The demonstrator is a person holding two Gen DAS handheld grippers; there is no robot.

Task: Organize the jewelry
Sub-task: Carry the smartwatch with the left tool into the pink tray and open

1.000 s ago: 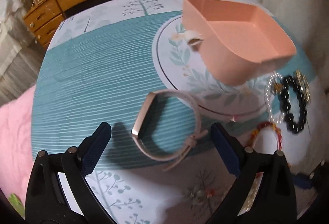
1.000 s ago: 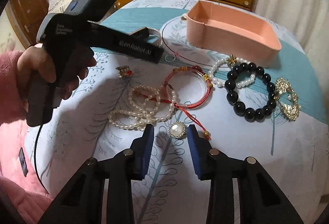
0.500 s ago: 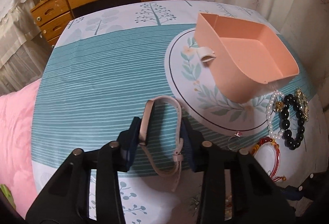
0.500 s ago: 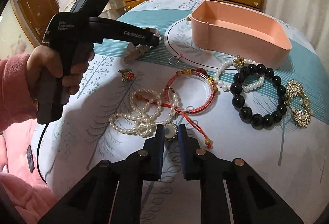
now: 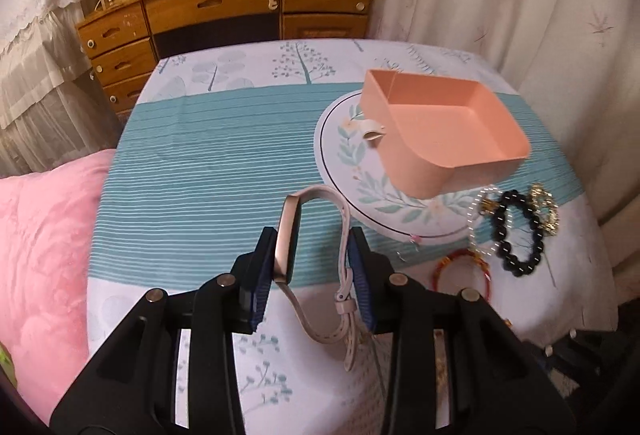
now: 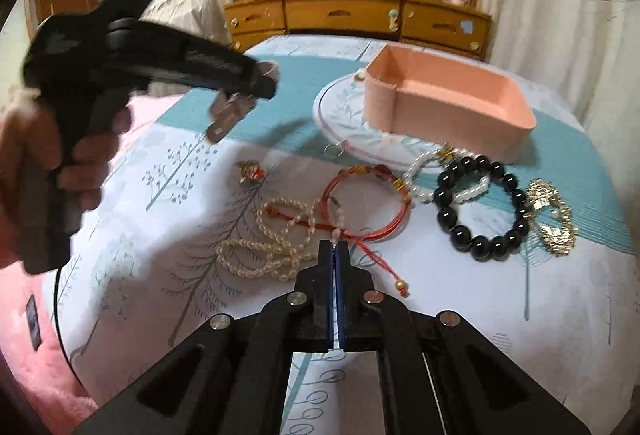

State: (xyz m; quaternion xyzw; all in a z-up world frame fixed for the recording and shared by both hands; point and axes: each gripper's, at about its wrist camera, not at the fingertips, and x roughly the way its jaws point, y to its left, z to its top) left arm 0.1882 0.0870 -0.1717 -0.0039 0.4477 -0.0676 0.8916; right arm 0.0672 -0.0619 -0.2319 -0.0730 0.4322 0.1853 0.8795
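Observation:
My left gripper is shut on a pale pink watch, one pad on the face and the other on the strap. It holds the watch above the tablecloth, the strap end hanging below. In the right wrist view, a hand holds that gripper in the air with the watch dangling. An empty pink box stands farther right on the printed circle. My right gripper is shut low over the cloth. The pearl necklace runs into its tips, and the round pendant is hidden there.
Right of the necklace lie a red cord bangle, a white pearl bracelet, a black bead bracelet and a gold brooch. A small ring and a trinket lie nearer the box. A pink blanket borders the table's left.
The left jaws closed on the watch and lifted it off the cloth. The right jaws closed together over the round pendant, which is now out of sight.

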